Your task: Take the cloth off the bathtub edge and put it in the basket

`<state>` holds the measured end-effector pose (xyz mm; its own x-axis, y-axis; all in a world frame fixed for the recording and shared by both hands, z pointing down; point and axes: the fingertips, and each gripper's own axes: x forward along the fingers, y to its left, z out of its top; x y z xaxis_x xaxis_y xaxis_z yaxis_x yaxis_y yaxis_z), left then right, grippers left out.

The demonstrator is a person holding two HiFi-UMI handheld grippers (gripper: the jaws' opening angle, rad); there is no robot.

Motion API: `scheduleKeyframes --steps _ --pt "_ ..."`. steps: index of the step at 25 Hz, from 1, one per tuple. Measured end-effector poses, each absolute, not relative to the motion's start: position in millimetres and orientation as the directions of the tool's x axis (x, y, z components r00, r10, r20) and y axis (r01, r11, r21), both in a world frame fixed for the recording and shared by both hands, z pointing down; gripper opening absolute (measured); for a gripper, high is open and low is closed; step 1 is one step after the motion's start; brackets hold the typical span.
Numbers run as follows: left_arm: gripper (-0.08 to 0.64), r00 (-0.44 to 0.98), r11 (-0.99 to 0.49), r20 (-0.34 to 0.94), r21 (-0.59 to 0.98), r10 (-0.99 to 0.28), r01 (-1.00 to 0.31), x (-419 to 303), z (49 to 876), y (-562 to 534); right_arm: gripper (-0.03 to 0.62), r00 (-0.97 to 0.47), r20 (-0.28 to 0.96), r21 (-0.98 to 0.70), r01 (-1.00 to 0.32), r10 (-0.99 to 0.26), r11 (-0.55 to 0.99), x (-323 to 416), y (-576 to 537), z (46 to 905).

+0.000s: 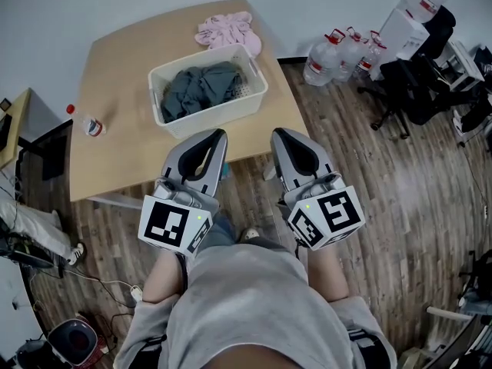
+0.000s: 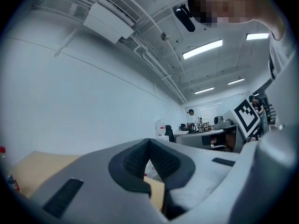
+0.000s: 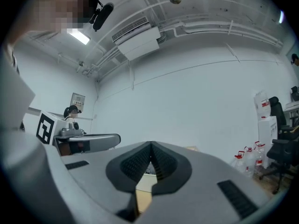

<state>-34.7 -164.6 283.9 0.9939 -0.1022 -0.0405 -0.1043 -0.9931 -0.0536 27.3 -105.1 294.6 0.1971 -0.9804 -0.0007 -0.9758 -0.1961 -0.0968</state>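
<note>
The far rim of the basket (image 1: 219,115) hides the near edge of the pink cloth (image 1: 228,31); its walls cover the lower folds of the grey cloth (image 1: 201,87). The label of the bottle (image 1: 87,123) at the left is too small to read.

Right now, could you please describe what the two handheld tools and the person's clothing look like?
The left tool and right tool match: pale grey moulded shells with black ribbed pads lining the tips. Each carries a white cube with black square markers and a small green light. The person wears a light grey top.
</note>
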Motion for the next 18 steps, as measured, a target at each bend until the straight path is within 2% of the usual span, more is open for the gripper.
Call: scheduleKeyframes --steps 18 --pt "0.014 0.992 -0.991 -0.047 -0.062 -0.118 -0.121 -33.9 280.7 -164.4 0.009 0.161 -0.015 -0.071 -0.985 -0.987 -0.159 21.5 -110.2 290.9"
